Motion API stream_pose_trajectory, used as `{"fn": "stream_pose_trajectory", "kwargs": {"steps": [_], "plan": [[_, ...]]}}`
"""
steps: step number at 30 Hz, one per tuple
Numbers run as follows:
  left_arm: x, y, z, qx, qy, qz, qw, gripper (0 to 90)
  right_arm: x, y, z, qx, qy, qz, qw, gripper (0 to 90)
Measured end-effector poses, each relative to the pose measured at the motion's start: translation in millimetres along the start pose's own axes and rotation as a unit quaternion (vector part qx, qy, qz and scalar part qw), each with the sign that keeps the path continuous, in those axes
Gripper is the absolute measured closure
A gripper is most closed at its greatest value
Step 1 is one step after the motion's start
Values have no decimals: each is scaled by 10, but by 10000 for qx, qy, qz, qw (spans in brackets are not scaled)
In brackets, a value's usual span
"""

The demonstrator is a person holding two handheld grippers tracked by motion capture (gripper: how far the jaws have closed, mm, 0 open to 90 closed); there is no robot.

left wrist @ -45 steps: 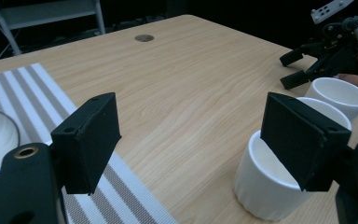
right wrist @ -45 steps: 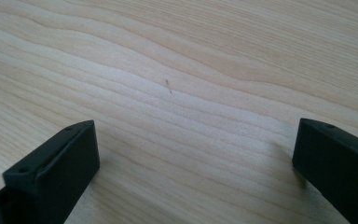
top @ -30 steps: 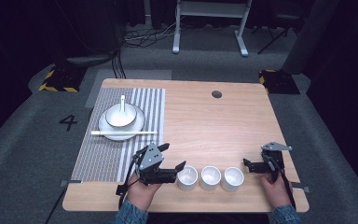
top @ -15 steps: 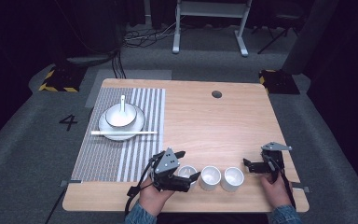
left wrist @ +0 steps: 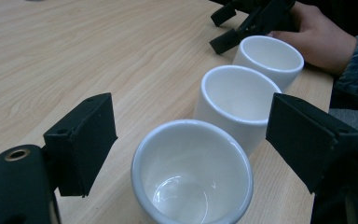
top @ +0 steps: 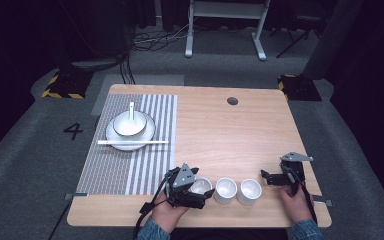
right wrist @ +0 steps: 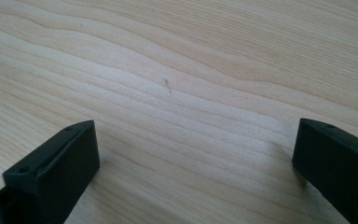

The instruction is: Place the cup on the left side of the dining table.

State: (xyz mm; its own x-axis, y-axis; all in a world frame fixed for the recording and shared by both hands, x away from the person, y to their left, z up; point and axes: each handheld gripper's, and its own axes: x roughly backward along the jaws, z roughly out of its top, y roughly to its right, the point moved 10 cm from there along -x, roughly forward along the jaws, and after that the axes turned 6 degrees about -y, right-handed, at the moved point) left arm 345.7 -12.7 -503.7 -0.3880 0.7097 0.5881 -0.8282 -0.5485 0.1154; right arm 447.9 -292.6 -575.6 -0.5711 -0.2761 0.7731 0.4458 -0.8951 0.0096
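On the left of the high view a striped mat point(top: 130, 150) covers the bench point(top: 230, 135). At its upper left sits a white plate point(top: 114, 137) carrying a bowl point(top: 128, 125) with a spoon point(top: 132, 109) standing in it, and a pair of white chopsticks point(top: 133, 142) lies across the plate's near edge.

Lower centre-left of the frame, my left gripper point(top: 201, 192) has its fingers spread wide around the nearest white cup point(top: 201, 186). In the left gripper view that cup point(left wrist: 192, 170) sits upright between my two black fingers point(left wrist: 81, 142), one on each side; I cannot tell whether either touches it. The cup is empty.

Just to its right stand the middle cup point(top: 226, 190) and the far cup point(top: 249, 192), lined up in a row along the bench's near edge and close beside one another.

At the lower right of the frame, my right gripper point(top: 266, 178) rests near the far cup, pointing toward it. Its fingers point(right wrist: 60, 161) are spread apart over bare wood, holding nothing.
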Motion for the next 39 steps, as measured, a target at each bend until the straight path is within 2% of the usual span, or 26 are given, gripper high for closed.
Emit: {"fn": "stream_pose_trajectory", "kwargs": {"steps": [7, 16, 18, 22, 25, 28, 39], "plan": [[-76, -5, -134, 33, -230, -15, 9997, 166, 0, 0, 0, -1, 1, -1, 10000, 5], [-188, 2, -248, -59, -520, -36, 9986, 185, 0, -1, 0, -3, -1, 1, 10000, 4], [-209, 3, -269, -41, -552, -23, 9985, 191, 0, 0, 0, -1, 1, 0, 10000, 5], [-258, -1, -323, -136, -716, 54, 9973, 207, 0, 0, 0, 0, 1, -1, 10000, 5], [-263, -11, -337, -137, -727, 95, 9972, 248, 0, 0, 0, -1, 0, 0, 10000, 5], [-264, -16, -348, -112, -723, 60, 9973, 253, 0, 0, 0, 0, 1, -1, 10000, 5], [-264, -19, -349, -209, -716, 136, 9971, 261, 0, 0, 0, -1, 1, -1, 10000, 5]]}}
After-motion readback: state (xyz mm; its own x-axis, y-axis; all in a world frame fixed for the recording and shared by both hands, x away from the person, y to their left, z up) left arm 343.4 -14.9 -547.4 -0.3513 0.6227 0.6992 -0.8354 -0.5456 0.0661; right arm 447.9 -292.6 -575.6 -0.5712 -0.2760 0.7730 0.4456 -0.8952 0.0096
